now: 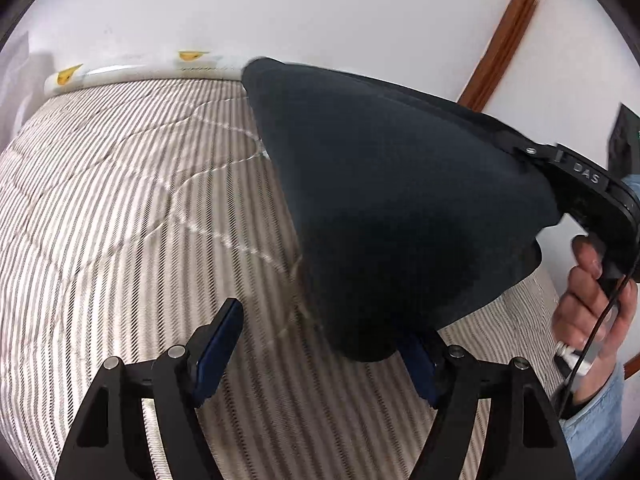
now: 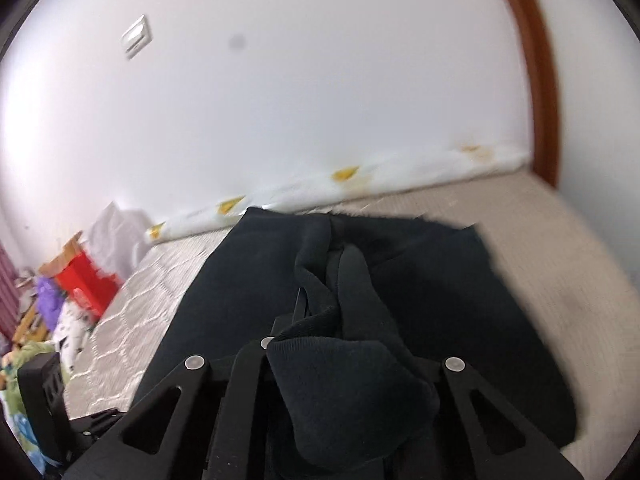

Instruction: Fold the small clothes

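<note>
A dark navy garment (image 1: pixel 392 208) is shown lifted above the bed, stretched from the right gripper (image 1: pixel 536 156) at upper right down toward the left gripper (image 1: pixel 320 344). The right gripper's jaws are seen clamped on a bunched fold of the knit fabric (image 2: pixel 340 340), which drapes over them; the gripper's handle is held by the person's right hand (image 1: pixel 592 300), a light blue sleeve (image 1: pixel 596 428) covering the wrist. The left gripper's jaws are held wide apart, the cloth's lower edge hanging over the right-hand jaw. The striped, quilted mattress (image 1: pixel 120 208) lies beneath, bordered by a white roll with yellow marks (image 1: pixel 132 70) along a white wall (image 1: pixel 320 12). Wooden trim (image 1: pixel 508 36) is visible; clutter (image 2: pixel 76 284) is piled beyond the bed.
</note>
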Tool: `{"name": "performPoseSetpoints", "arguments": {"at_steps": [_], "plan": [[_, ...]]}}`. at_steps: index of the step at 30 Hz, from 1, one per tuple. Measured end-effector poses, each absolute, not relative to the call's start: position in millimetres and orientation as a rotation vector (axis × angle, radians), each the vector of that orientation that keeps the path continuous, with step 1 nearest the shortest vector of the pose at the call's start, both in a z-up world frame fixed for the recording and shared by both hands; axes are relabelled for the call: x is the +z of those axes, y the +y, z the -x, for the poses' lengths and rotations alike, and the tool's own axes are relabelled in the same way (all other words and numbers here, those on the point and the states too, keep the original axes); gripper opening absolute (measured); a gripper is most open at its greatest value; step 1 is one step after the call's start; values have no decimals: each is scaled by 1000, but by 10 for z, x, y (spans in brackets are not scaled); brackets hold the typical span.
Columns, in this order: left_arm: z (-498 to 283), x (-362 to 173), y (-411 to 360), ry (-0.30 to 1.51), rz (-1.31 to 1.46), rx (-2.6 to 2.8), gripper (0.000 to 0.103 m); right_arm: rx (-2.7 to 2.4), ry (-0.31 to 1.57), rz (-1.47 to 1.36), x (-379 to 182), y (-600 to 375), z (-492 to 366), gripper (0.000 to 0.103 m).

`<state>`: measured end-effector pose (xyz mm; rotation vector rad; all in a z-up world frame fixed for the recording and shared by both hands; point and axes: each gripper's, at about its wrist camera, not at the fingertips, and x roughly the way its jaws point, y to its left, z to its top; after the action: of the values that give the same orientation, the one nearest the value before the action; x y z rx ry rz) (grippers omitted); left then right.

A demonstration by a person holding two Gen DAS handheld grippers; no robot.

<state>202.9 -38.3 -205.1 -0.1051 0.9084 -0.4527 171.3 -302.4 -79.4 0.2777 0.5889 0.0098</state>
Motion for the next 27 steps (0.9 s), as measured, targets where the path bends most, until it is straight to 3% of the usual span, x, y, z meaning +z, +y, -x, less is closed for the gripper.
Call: {"name": "performPoseSetpoints", "arguments": {"at_steps": [4,14,17,18,19,21,24,26,27], "plan": [[-2027,-1984,-608,894,81,-498,73,-113,522,-261,-644,-3495,-1452,12],[-1990,-2037,-1014,903,-45,-492,72,-263,625,-243,-1145,-4035,-1195,12],[-2007,-2035,-998,911,-12,-506,61,-254,702,-258,-1253,-4068,-1208,22],[-2001,-2037,-994,911,-1,-526,52,-254,698,-261,-1246,-4067,-1171,29],[-2016,-2041,-982,910,3,-538,43,-261,686,-259,-1223,-4055,-1107,44],[-1977,-2010,-1032,899,0,-561,29,-302,676,-249,-1186,-4021,-1003,56],[-1914,-1943,-1091,852,-35,-533,24,-301,699,-284,-1227,-4026,-971,56],[-1870,-1892,-1064,845,-17,-528,22,-296,745,-307,-1296,-4016,-1015,45],[-1860,-1865,-1044,842,-5,-527,22,-274,739,-327,-1301,-4006,-1009,31]]}}
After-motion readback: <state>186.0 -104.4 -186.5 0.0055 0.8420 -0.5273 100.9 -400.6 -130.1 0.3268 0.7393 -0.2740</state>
